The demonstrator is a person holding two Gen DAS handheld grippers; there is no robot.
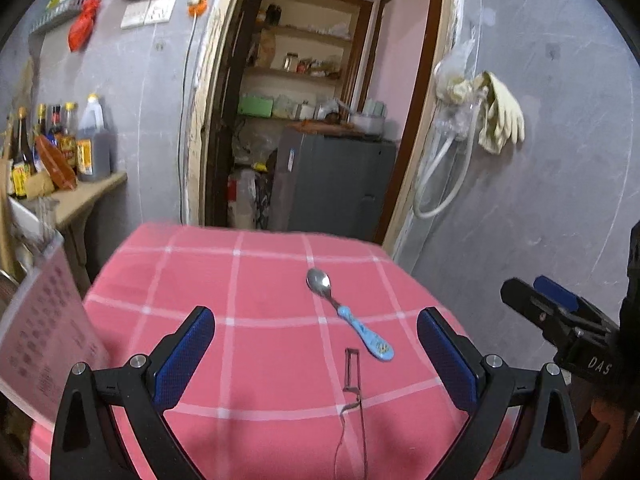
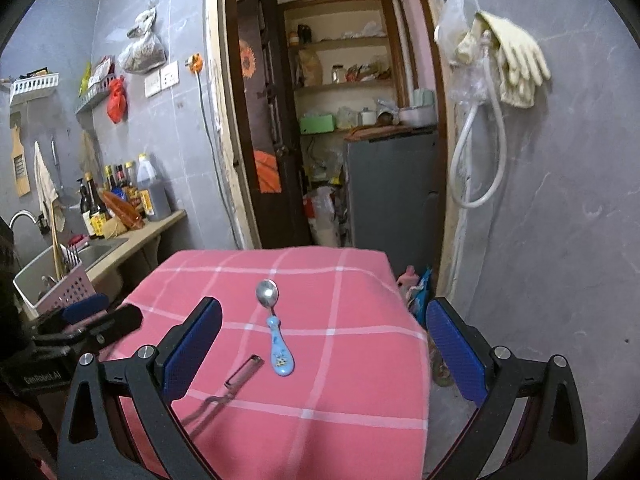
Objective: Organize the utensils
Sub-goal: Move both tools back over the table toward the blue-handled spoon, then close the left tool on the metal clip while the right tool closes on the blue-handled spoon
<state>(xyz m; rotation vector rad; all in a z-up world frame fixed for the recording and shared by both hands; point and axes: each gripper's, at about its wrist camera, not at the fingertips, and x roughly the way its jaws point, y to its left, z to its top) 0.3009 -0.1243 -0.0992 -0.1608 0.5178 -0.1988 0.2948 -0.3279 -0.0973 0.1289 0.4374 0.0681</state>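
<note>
both black, blue-padded grippers, left and right, gape wide and empty above the pink checked tablecloth; a steel spoon with a pale blue handle lies just beside a thin metal peeler

I see the spoon lying mid-table, bowl toward the doorway. A thin metal tool, prob. a peeler, lies just beside its handle, nearer me. Counter w/ bottles sits left, gloves hang right.
</note>
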